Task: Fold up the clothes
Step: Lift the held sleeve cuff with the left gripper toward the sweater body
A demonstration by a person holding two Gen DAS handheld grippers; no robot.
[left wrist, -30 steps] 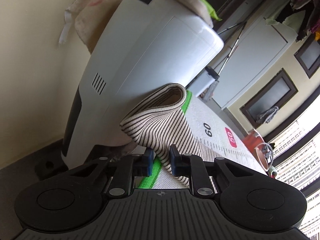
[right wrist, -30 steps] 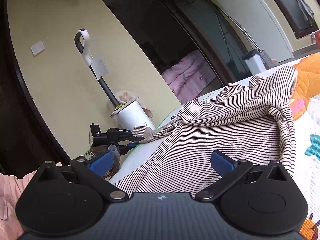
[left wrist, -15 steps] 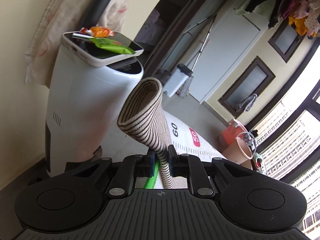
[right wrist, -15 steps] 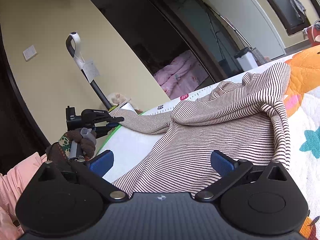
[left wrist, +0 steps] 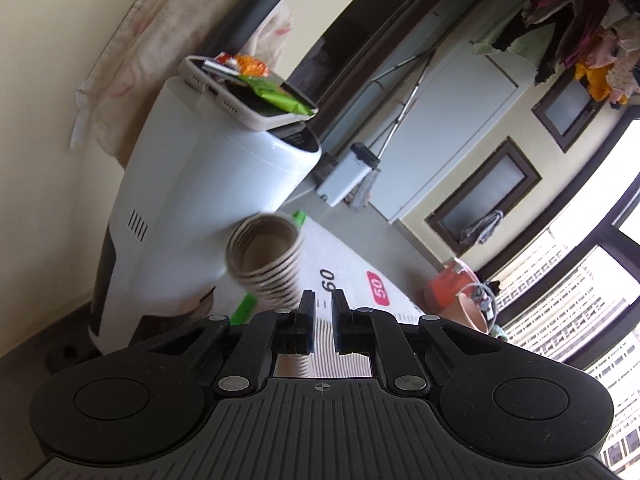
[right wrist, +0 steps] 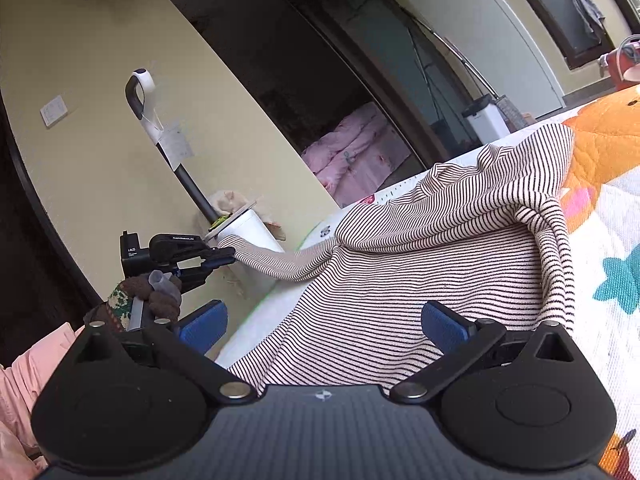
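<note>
A cream shirt with thin dark stripes [right wrist: 420, 264] lies bunched on a colourful play mat [right wrist: 600, 248]. One sleeve stretches left off the mat's edge, raised in the air. My left gripper [left wrist: 321, 304] is closing its jaws on that sleeve, and the pads press the striped cloth. The round cuff [left wrist: 264, 258] sticks out past the fingertips and faces the camera. In the right wrist view the left gripper [right wrist: 226, 256] holds the sleeve end beside a white appliance. My right gripper [right wrist: 324, 320] stands open low over the shirt's body, with nothing pinched.
A tall white appliance [left wrist: 200, 208] stands just left of the mat, with a phone [left wrist: 248, 96] and snack wrappers on top. An orange bucket [left wrist: 448, 288] sits at the mat's far end. A gloved hand [right wrist: 156, 296] holds the left gripper. Pink cloth [right wrist: 16, 380] lies at lower left.
The left gripper has risen and tightened on the sleeve, lifting it off the mat; the cuff has swung round to face the camera. The right gripper has kept still.
</note>
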